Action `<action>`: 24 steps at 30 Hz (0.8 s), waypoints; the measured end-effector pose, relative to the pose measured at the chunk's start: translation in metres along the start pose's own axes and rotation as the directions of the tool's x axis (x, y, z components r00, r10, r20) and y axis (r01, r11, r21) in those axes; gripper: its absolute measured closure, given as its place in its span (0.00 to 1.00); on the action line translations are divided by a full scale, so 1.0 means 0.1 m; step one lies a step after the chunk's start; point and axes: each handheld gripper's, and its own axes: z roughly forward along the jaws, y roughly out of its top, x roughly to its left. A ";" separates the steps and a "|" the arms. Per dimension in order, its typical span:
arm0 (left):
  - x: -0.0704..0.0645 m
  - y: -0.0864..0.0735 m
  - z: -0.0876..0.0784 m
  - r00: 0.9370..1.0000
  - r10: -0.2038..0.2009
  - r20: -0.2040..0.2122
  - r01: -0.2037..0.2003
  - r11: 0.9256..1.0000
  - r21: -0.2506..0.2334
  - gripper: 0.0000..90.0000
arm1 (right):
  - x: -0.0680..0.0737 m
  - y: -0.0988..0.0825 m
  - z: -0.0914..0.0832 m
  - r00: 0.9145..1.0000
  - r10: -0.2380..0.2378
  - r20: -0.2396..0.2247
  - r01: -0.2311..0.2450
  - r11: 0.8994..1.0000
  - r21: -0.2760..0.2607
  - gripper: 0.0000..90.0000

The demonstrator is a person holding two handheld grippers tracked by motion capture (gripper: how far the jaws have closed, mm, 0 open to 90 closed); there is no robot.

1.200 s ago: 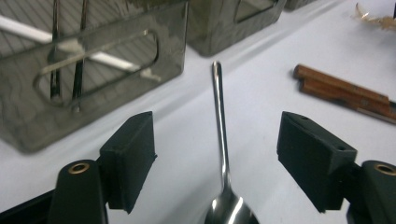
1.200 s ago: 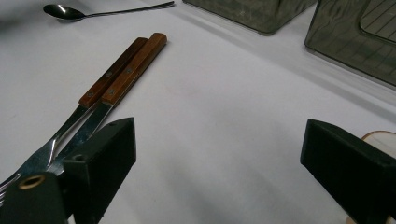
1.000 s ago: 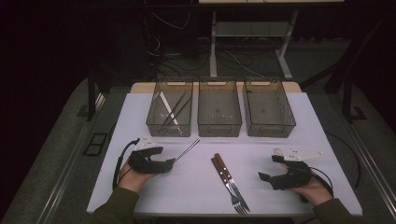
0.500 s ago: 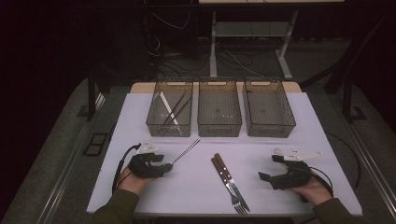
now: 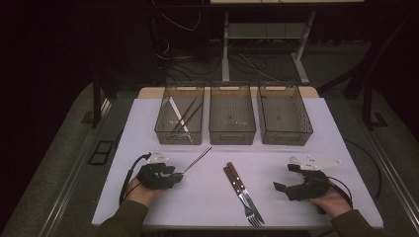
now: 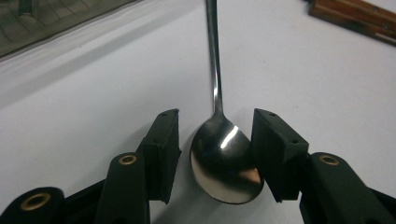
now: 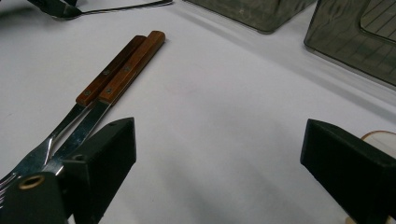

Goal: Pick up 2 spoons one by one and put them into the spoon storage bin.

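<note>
Steel spoon (image 6: 227, 164) lying bowl-first between our left gripper (image 6: 216, 140) jaws, which are standing apart either side of bowl; right pad touching or nearly touching bowl edge, left pad showing gap, nothing clamped yet. Handle running straight ahead from jaws, toward leftmost bin (image 5: 180, 120) in high view. Left hand sitting nearest; we are judging closing squeeze as next. Right gripper (image 7: 219, 154) jaws gaping wide, holding nothing, forks (image 7: 100, 93) lying just left of them on white bench (image 5: 207, 212).
</note>
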 end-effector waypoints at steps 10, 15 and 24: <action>-0.08 0.02 0.02 0.998 0.064 -0.012 -0.064 0.998 0.030 0.66 | 0.00 0.00 0.00 1.000 -0.003 0.000 0.003 1.000 0.000 0.11; -0.08 0.02 0.02 0.998 0.059 -0.013 -0.059 0.998 0.026 0.73 | 0.00 0.00 0.00 1.000 -0.003 0.001 0.003 1.000 0.002 0.11; -0.10 0.06 -0.01 0.998 0.056 -0.010 -0.056 0.998 0.011 0.89 | 0.00 0.00 0.00 1.000 -0.003 0.002 0.003 1.000 0.002 0.11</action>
